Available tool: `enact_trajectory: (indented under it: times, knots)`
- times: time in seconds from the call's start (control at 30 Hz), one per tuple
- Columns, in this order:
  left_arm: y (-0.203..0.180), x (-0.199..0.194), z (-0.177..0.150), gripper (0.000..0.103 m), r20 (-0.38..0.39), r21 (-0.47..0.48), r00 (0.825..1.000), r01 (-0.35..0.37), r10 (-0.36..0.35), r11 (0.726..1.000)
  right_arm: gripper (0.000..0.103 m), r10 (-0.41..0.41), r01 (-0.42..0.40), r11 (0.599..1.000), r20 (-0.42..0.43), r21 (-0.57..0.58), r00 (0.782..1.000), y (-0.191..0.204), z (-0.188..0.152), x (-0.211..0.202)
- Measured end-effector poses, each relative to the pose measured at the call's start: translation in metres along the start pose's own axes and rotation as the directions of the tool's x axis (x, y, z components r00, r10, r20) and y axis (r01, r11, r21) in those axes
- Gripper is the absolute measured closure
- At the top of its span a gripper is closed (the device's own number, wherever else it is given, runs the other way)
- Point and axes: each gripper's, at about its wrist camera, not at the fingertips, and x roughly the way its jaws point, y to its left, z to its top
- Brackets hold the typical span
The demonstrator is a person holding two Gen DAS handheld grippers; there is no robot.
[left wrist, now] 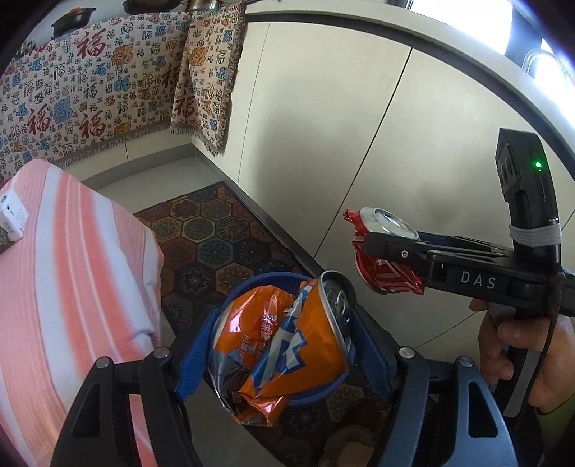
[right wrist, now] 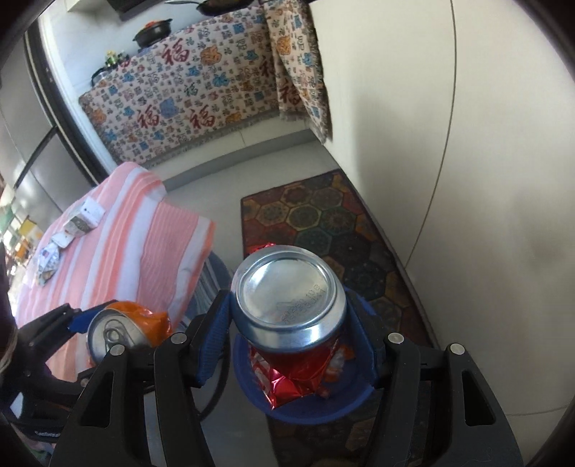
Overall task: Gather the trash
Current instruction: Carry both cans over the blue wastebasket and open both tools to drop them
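Here, both hands carry a crushed can above a blue bin
Left tool (left wrist: 284,345): clenched on a crushed orange can (left wrist: 287,345), blue pads pressed to its sides
Orange can: lid and pull tab face up and to the right in the left wrist view, body dented and creased, printed in white and blue
Right tool (right wrist: 287,337): clenched on a crushed red can (right wrist: 291,305), blue fingers (right wrist: 212,337) tight against both flanks
Red can: silver base faces the right wrist camera, crumpled red body hangs below it
Blue bin (right wrist: 309,413): round, on the patterned rug (right wrist: 323,222), directly under the red can; in the left view its rim (left wrist: 266,278) shows behind the orange can
Tools to each other: near, side by side, apart; the right tool (left wrist: 373,251) shows at the right of the left view, held by a hand (left wrist: 517,345)
Desk (right wrist: 125,244): draped in a pink and white striped cloth, left of the bin
On the desk: small paper pieces and a little box (right wrist: 86,215), probably more trash, too small to tell
Background: a cloth with red characters (right wrist: 201,104) hangs over a counter, a black pot (right wrist: 151,34) on top
Wall side: pale cabinet doors (left wrist: 323,125) run along the rug
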Motion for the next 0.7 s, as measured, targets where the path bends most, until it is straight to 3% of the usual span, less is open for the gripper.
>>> enact_trajectory:
  times: [0.23, 0.53, 0.57, 0.6, 0.7]
  knots:
    - [-0.007, 0.035, 0.001, 0.028, -0.030, 0.038, 1.000, 0.002, -0.001, 0.999, 0.039, 0.014, -0.013, 0.997, -0.010, 0.072, 1.000, -0.026, -0.005, 0.016]
    - [-0.014, 0.069, 0.001, 0.027, -0.048, 0.095, 0.999, -0.007, 0.011, 0.995, 0.038, 0.028, -0.027, 0.996, -0.010, 0.088, 1.000, -0.030, -0.001, 0.028]
    - [-0.014, 0.073, 0.000, 0.026, -0.042, 0.099, 0.999, -0.004, 0.008, 0.995, 0.033, 0.025, -0.024, 0.996, -0.006, 0.091, 1.000, -0.030, 0.000, 0.029]
    - [-0.015, 0.078, -0.002, 0.025, -0.046, 0.101, 0.999, -0.006, 0.010, 0.995, 0.020, 0.019, -0.019, 0.995, 0.001, 0.096, 1.000, -0.031, -0.001, 0.027]
    - [-0.013, 0.098, -0.001, 0.022, -0.082, 0.091, 0.996, -0.020, 0.028, 0.996, 0.014, 0.008, -0.011, 0.994, 0.026, 0.113, 1.000, -0.035, -0.001, 0.020]
